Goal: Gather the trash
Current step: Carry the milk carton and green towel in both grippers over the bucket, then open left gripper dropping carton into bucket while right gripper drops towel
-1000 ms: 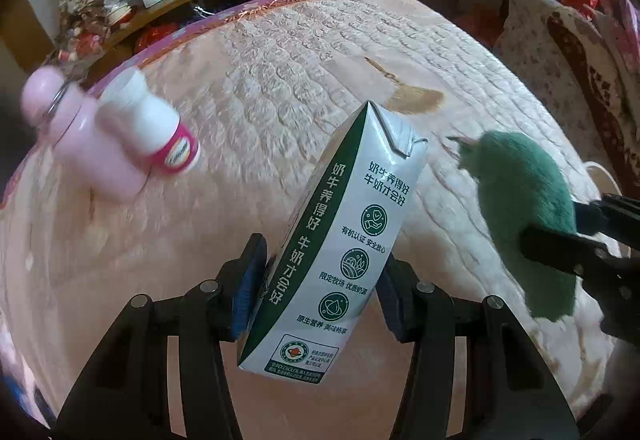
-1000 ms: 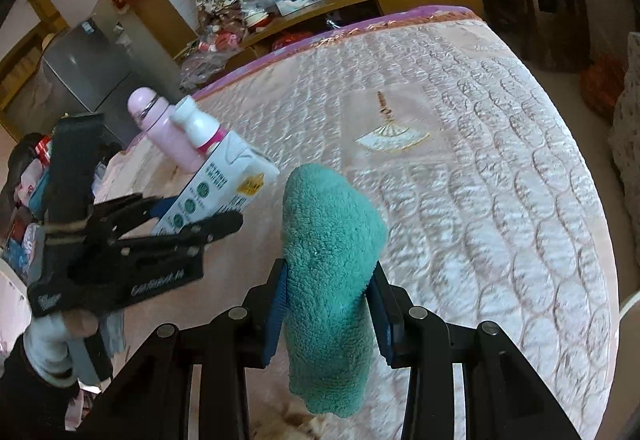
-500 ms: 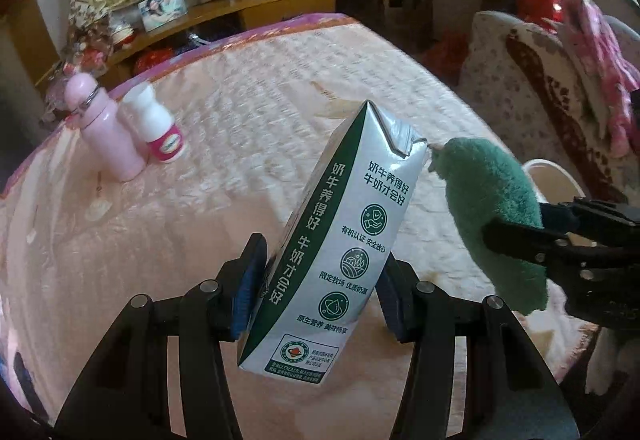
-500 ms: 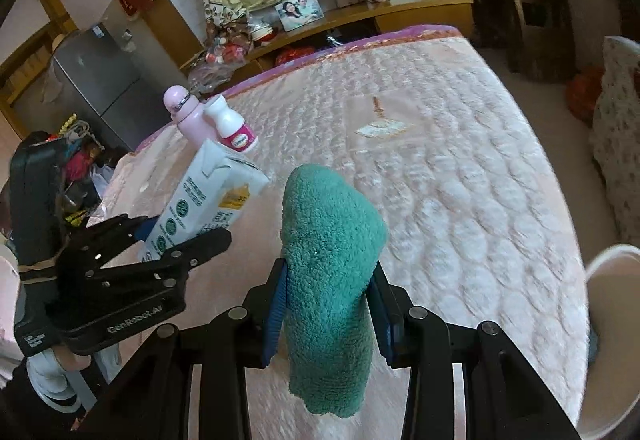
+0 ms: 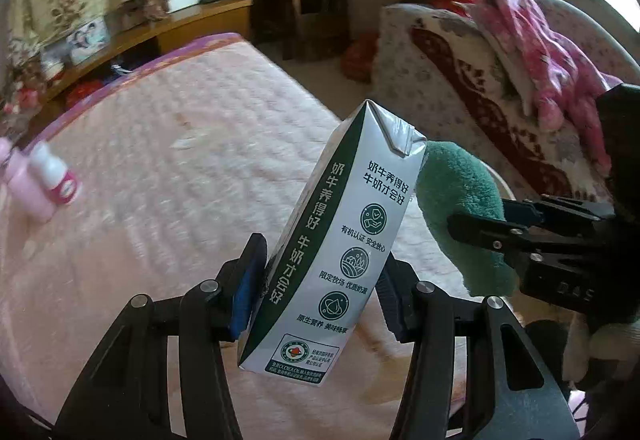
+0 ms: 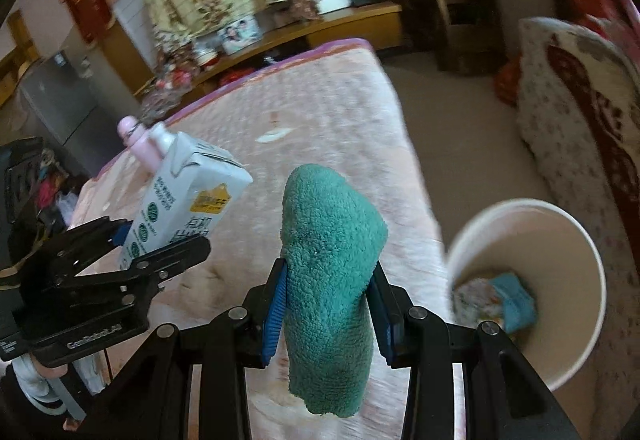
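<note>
The left tool (image 5: pixel 320 292) is squeezing a milk carton (image 5: pixel 340 248) between its blue pads. The carton leans over with its folded top toward 1 o'clock. The right tool (image 6: pixel 326 304) is pinching a fluffy green cloth (image 6: pixel 332 252), which sticks up above the pads and hangs down below them.

Both tools are over the near end of the bed (image 6: pixel 320 112). In the right tool's view, the white trash bin (image 6: pixel 584 236) stands on the floor at about 4 o'clock, just beside the bed. Some paper and something blue already lie inside it. Two small bottles (image 5: pixel 40 180) stand on the bed far off at 9 o'clock in the left tool's view.

I think the job now is to carry both things to the bin and drop them in.

Things could go wrong. The carton is held near its bottom and tilts, so it might slip or twist out. The cloth is soft and floppy, so it could catch on the bin's rim and hang there. The two tools are close, with the cloth almost touching the carton, so they might bump. A bump on the bin could tip it over.
</note>
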`<state>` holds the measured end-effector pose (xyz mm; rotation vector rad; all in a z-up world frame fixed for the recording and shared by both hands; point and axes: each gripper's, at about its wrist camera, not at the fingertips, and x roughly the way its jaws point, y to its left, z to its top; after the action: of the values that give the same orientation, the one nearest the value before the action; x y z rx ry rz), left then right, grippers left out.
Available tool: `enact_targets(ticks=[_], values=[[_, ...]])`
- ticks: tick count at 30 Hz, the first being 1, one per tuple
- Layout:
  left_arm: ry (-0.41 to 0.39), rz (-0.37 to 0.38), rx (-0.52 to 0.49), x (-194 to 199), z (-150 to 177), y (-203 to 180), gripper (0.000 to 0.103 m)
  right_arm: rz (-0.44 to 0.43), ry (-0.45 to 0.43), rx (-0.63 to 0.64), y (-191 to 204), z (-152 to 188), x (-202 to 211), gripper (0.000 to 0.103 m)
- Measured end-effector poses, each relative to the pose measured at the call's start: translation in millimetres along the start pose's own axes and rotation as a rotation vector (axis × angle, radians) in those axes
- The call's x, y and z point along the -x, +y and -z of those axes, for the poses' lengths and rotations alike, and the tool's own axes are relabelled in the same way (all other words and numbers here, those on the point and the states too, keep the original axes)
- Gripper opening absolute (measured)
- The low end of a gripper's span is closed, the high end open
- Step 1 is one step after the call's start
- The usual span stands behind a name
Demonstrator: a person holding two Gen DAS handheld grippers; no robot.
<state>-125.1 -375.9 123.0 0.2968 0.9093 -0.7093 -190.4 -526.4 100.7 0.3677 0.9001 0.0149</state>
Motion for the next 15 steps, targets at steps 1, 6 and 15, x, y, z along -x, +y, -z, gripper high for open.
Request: enact_targets(ticks=[1, 6, 15], values=[[0.004, 0.009, -0.004, -2, -2, -5, 0.05, 0.011, 0.0, -0.015, -9, 3, 3, 0.037], [0.031, 0.073, -0.032, -24, -7, -44, 0.05, 0.067, 0.005, -0.081, -53, 12, 11, 0.037], [0.082, 0.204, -0.014, -66, -18, -96, 0.05, 0.137, 0.034, -0.194, -117, 32, 10, 0.037]])
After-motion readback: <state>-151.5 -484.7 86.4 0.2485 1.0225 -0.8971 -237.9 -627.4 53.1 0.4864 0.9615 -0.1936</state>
